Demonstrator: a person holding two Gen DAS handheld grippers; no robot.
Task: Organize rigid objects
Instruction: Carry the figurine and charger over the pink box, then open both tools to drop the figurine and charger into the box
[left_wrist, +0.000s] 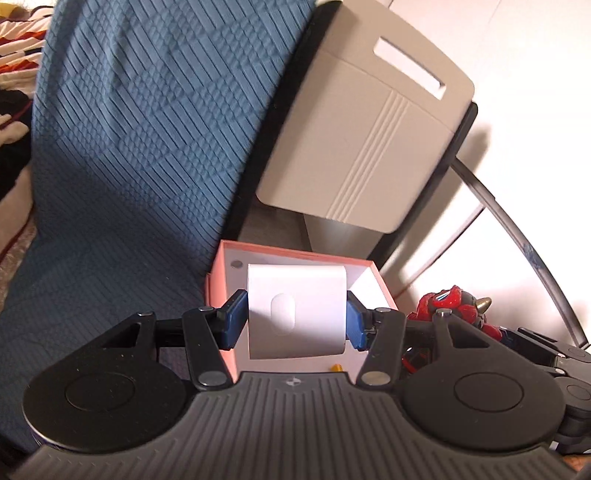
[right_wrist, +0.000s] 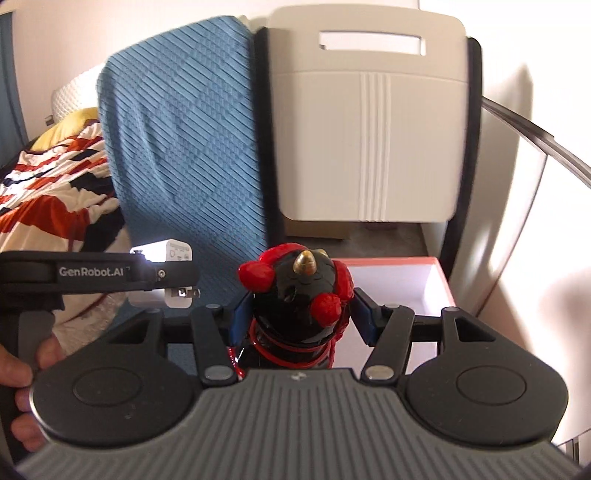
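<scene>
Left tongs (left_wrist: 296, 319) grip the white charger (left_wrist: 297, 310) above the pink box (left_wrist: 373, 275); right tongs (right_wrist: 300, 317) clench the red-black figurine (right_wrist: 295, 295) beside it. Converging, they could collide, knocking either loose.

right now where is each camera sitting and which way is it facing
Left wrist: on the left gripper, looking forward along its fingers at the white charger they clamp over the open pink box; the right gripper and red-and-black figurine show at right.
Right wrist: on the right gripper, looking forward at the figurine it grips; the left gripper, its charger and the person's hand show at left.
Shared: charger, figurine, pink box, blue blanket and grey chair back.
</scene>
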